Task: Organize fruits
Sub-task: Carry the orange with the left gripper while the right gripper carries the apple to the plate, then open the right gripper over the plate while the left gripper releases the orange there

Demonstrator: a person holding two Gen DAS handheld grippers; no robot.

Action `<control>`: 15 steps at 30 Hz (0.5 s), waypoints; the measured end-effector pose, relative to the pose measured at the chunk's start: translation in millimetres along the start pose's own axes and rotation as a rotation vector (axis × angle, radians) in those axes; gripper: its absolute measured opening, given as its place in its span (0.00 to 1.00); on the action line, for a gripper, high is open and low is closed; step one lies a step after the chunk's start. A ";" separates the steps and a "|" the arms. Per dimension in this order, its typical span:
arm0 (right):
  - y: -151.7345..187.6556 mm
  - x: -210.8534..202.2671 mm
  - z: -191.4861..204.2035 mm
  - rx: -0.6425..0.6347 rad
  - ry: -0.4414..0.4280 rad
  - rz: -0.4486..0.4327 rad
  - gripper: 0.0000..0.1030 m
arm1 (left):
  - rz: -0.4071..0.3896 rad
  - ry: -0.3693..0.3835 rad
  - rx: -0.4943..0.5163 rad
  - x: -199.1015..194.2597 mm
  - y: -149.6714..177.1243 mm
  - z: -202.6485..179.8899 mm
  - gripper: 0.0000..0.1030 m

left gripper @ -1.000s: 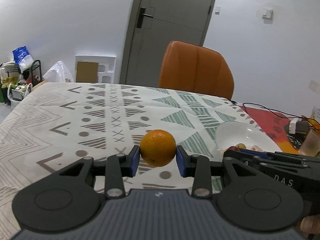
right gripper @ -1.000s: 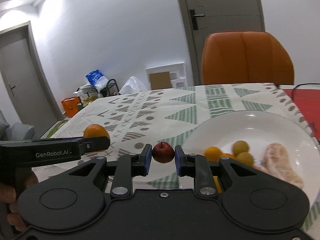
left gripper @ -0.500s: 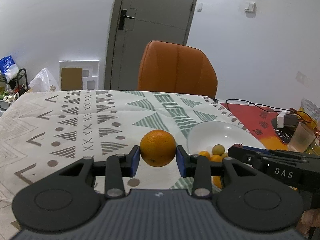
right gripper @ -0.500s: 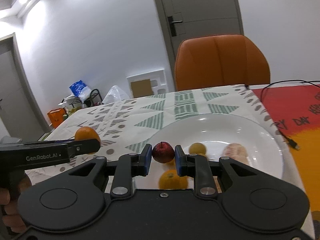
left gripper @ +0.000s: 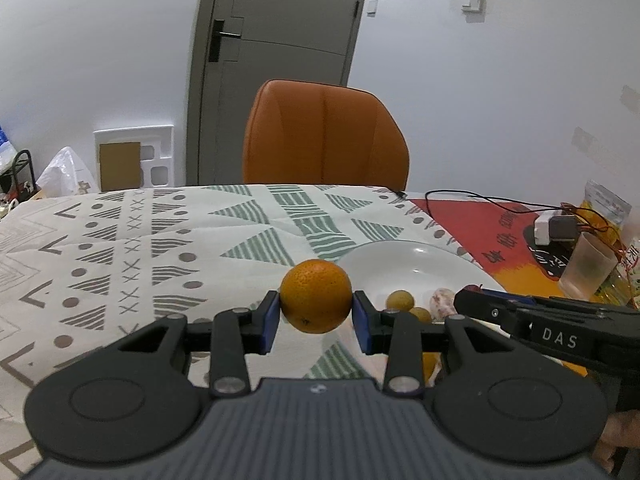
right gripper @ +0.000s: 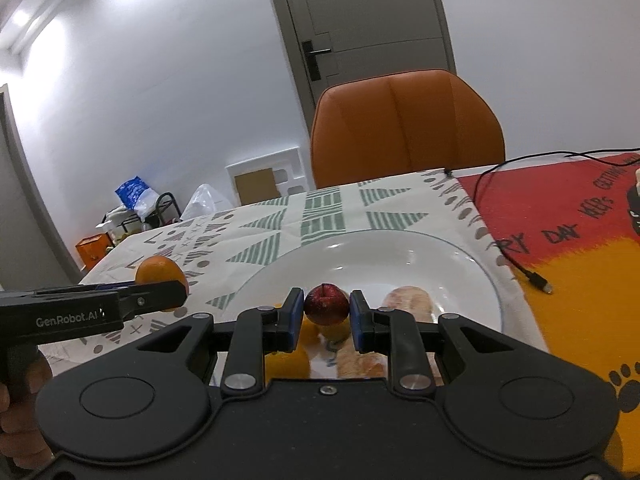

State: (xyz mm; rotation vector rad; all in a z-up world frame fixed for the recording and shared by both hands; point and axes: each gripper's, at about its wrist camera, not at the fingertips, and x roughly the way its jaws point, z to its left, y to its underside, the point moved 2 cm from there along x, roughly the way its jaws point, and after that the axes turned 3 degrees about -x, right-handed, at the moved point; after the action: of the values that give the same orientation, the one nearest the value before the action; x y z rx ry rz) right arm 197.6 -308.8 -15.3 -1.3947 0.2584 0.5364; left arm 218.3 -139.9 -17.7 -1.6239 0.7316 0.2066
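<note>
Fruit is split between the 2 grippers and 1 white plate [right gripper: 476, 264]: 1 orange [left gripper: 316, 295], 1 small red apple [right gripper: 326, 304], and on the plate at least 2 small yellow-orange round fruits [left gripper: 400, 300] plus 1 peeled, pale citrus piece [left gripper: 442, 306]; more orange fruit lies partly hidden behind the right tool, so the full count cannot be told. The orange is round, bright and dimpled, with a small dark spot low on its skin. The apple is dark red and glossy, with a short stem on top. The left gripper [left gripper: 316, 322] is clamped on the orange, its 2 blue pads pressing the fruit's sides, and holds it in the air above the patterned tablecloth [left gripper: 132, 240], just left of the plate's rim. The right gripper [right gripper: 326, 322] is closed on the apple, held above the plate's near half. Both tools angle gently downward toward the table. In the right wrist view the left tool reaches in from the left with the orange at its tip, a hand [right gripper: 20, 420] wrapped around its grip. 1 orange chair [left gripper: 326, 132] stands behind the table.
</note>
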 end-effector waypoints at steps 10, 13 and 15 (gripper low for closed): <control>-7.4 1.0 -14.5 0.020 0.013 -0.021 0.22 | 0.019 0.037 0.019 12.8 1.2 -22.4 0.36; -8.7 1.4 -16.2 0.019 0.011 -0.026 0.27 | 0.033 0.044 0.021 17.4 2.5 -28.0 0.36; -7.2 -0.1 -18.4 0.024 0.014 -0.028 0.40 | 0.033 0.032 0.021 17.9 2.7 -29.4 0.36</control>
State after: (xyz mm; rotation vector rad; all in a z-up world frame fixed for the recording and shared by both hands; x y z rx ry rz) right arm 203.7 -327.3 -12.3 -1.3775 0.2559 0.4990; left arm 222.7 -173.7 -23.3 -1.5992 0.7832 0.1972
